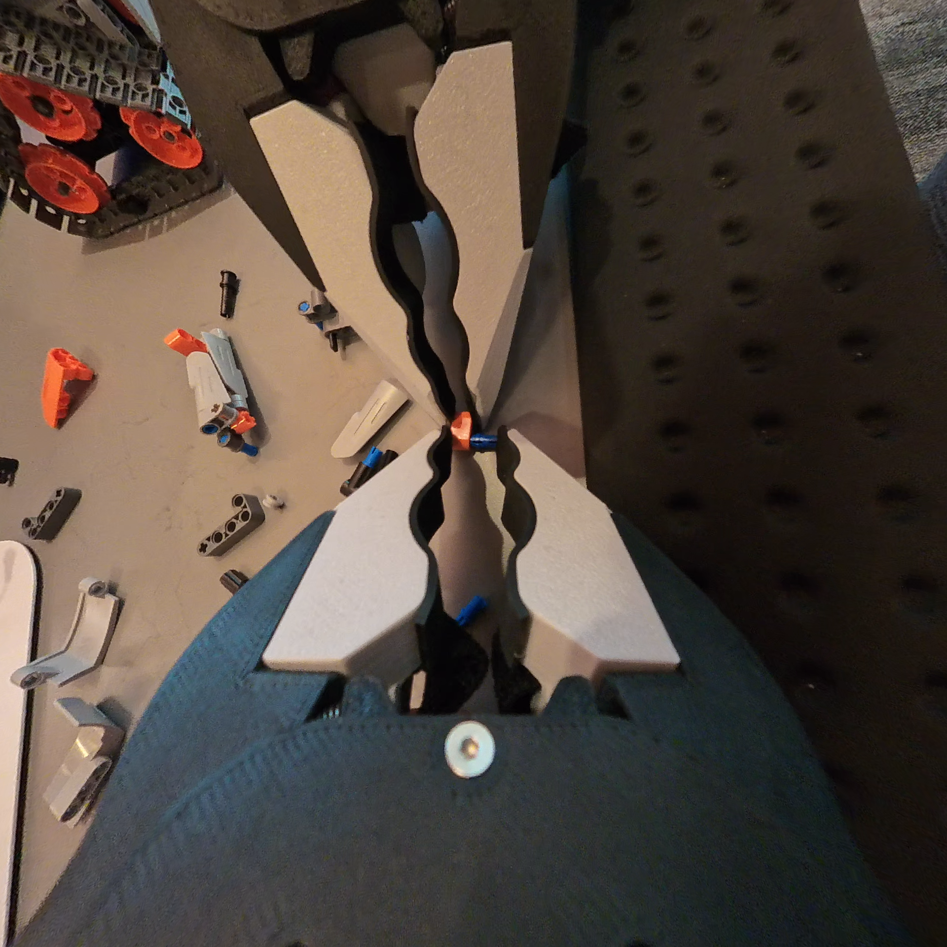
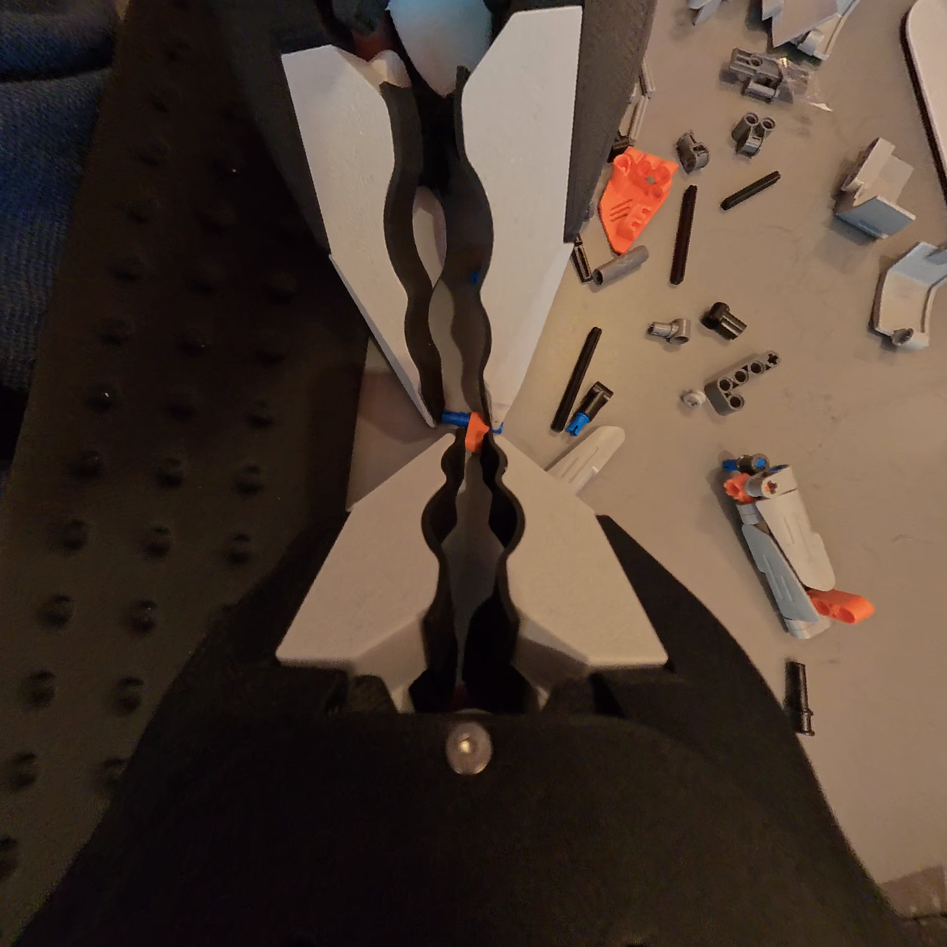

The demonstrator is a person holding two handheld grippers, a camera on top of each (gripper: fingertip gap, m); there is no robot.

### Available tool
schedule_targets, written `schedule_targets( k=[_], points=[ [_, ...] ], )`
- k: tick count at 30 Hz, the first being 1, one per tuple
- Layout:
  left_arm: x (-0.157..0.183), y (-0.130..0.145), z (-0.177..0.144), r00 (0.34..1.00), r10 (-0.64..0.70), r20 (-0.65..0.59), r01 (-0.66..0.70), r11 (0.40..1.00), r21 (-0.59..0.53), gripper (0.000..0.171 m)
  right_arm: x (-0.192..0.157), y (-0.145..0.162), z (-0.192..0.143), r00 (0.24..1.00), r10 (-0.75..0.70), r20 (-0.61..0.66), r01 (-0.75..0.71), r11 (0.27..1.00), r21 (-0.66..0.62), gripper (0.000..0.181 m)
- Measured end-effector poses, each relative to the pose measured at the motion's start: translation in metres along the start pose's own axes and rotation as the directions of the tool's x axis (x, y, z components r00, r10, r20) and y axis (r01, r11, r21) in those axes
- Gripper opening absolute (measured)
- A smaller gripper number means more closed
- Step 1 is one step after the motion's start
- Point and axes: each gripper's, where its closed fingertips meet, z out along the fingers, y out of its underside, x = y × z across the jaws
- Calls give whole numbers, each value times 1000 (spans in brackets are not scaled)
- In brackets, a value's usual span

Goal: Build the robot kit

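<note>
We are pinching a small orange connector [image 2: 475, 429] with the right tongs [image 2: 474, 451], while the left tongs [image 1: 474, 443] are nipping its blue pin [image 1: 482, 439], tips meeting. Loose parts [image 2: 743, 382] are lying right of both on the counter [image 2: 666, 461].

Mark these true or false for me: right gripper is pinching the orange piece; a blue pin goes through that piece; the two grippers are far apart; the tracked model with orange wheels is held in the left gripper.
1. The right gripper pinches the orange piece. True.
2. A blue pin goes through that piece. True.
3. The grippers are far apart. False: the left gripper meets the right tip to tip at the pin.
4. The left gripper holds the tracked model. False: it sits on the table, off to the side.
</note>
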Motion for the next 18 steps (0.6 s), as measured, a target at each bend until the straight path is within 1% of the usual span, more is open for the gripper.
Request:
schedule_targets(
  k=[8,10,12,14,18],
  points=[
    [1,-1,0,1000,16,-16,-16,1000,0,14,-2,-1,0,1000,-18,10,18,1000,1,5],
    [-2,1,0,998,56,33,-55,998,-19,14,3,-1,1,1000,-12,-25,12,1000,1,5],
    [-4,2,-2,998,41,43,-40,999,-10,15,6,-2,1,998,-23,-54,23,1000,7,5],
    [-12,-3,-9,995,42,89,-44,999,21,23,9,-7,-4,996,-35,-78,38,999,38,5],
    [-26,-11,-20,988,11,153,-23,997,76,26,21,-23,-19,986,-63,-157,76,994,77,5]
  ],
)
